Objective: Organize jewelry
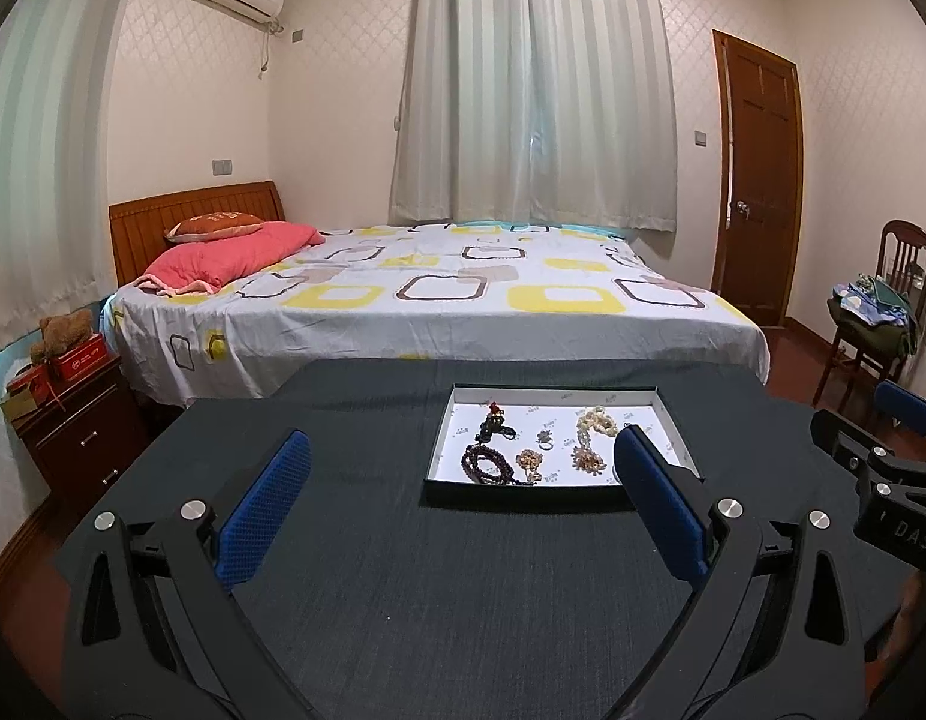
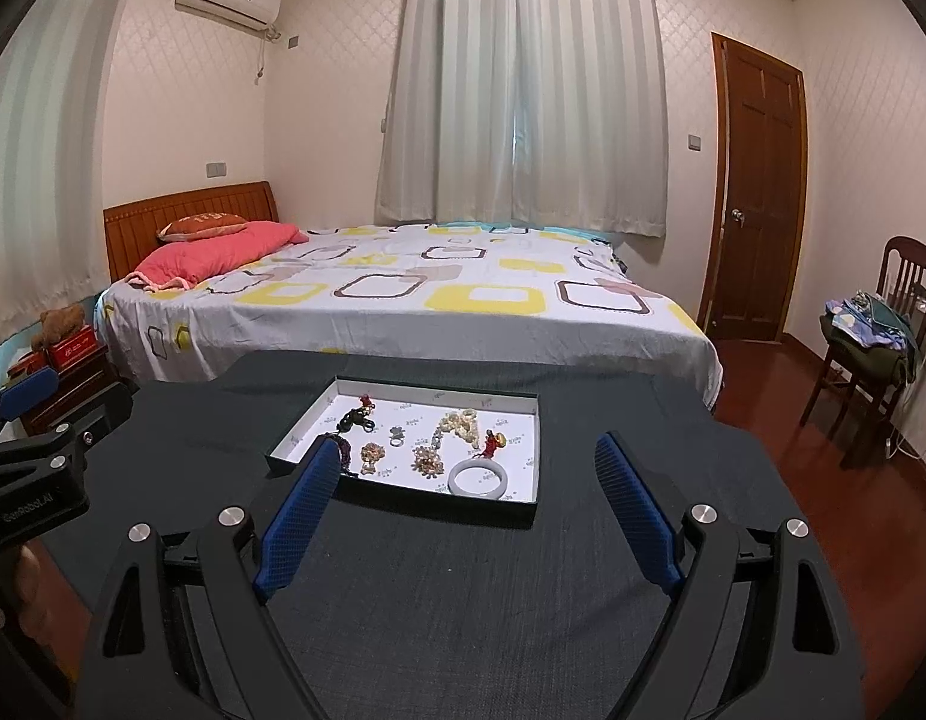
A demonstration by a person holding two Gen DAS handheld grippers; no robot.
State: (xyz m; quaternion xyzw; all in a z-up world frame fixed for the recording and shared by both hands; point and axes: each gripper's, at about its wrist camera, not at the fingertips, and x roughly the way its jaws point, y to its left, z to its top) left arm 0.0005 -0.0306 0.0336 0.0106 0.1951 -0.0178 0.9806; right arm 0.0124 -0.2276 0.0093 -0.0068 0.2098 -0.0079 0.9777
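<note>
Readable only: "DAS" on the right gripper [image 1: 904,414] body, "GenRoboLAI", roughly, on the left gripper [image 2: 28,387] body.

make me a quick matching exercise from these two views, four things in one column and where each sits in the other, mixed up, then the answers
Things:
1. pale bangle
2. dark purple bead strand
3. small silver ring
4. pink pillow

Places:
A. on the bed, by the headboard
B. near right corner of the tray, as the right wrist view shows it
C. near left corner of the tray
D. about the middle of the tray, among the other pieces

Pairs: 1-B, 2-C, 3-D, 4-A
</note>
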